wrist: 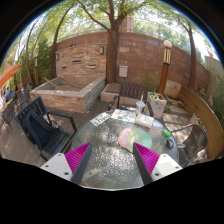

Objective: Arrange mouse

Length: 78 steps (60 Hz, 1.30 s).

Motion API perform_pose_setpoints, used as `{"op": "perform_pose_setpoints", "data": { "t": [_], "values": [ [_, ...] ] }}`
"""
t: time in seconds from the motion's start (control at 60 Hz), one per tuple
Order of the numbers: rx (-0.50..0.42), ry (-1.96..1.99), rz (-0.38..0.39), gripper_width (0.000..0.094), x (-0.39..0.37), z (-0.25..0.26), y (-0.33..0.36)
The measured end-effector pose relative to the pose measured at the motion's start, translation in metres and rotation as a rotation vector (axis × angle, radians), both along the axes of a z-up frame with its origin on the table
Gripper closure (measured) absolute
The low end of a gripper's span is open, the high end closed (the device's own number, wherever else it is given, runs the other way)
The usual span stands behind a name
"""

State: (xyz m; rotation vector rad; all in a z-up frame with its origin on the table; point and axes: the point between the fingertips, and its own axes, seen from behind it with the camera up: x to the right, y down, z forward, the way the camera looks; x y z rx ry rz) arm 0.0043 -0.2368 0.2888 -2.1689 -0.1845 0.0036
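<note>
My gripper (pixel 112 160) hovers over a round glass-topped patio table (pixel 105 165). It is open, and only the mottled glass shows between the magenta pads (pixel 78 155). Just ahead of the right finger a small pale rounded thing (pixel 126 137) lies on the glass; it may be the mouse, but I cannot tell. Beyond it, a flat white item (pixel 100 118) rests near the table's far edge, and a dark item (pixel 169 141) sits to the right of the fingers.
Dark metal chairs (pixel 38 128) stand left of the table and another chair (pixel 130 93) at its far side. A stone planter box (pixel 68 92), a brick wall (pixel 90 55) and a tree trunk (pixel 112 50) lie beyond. A white pot (pixel 157 103) stands at the right.
</note>
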Motion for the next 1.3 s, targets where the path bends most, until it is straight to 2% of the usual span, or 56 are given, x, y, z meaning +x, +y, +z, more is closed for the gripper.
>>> {"op": "perform_pose_setpoints", "data": {
  "t": [0.083,0.183,0.3,0.467,0.75,0.967,1.067,1.133,1.167,1.183,1.3],
  "values": [
    [-0.026,-0.001,-0.02,0.0078,0.011,-0.008,-0.007],
    [-0.074,0.007,-0.038,0.0074,0.052,-0.051,-0.001],
    [-0.141,0.004,-0.066,0.0085,0.117,-0.109,0.002],
    [-0.211,-0.024,-0.144,0.0084,0.231,-0.183,0.018],
    [-0.145,-0.008,-0.28,0.0086,0.39,-0.241,0.129],
    [-0.1,0.016,-0.312,0.0086,0.44,-0.274,0.226],
    [-0.108,0.023,-0.314,0.0168,0.451,-0.293,0.256],
    [-0.125,0.037,-0.31,0.0295,0.44,-0.302,0.256],
    [-0.113,0.048,-0.313,0.04,0.442,-0.304,0.264],
    [-0.112,0.047,-0.31,0.0424,0.441,-0.303,0.263],
    [-0.099,0.032,-0.311,0.0511,0.442,-0.301,0.264]
  ]
}}
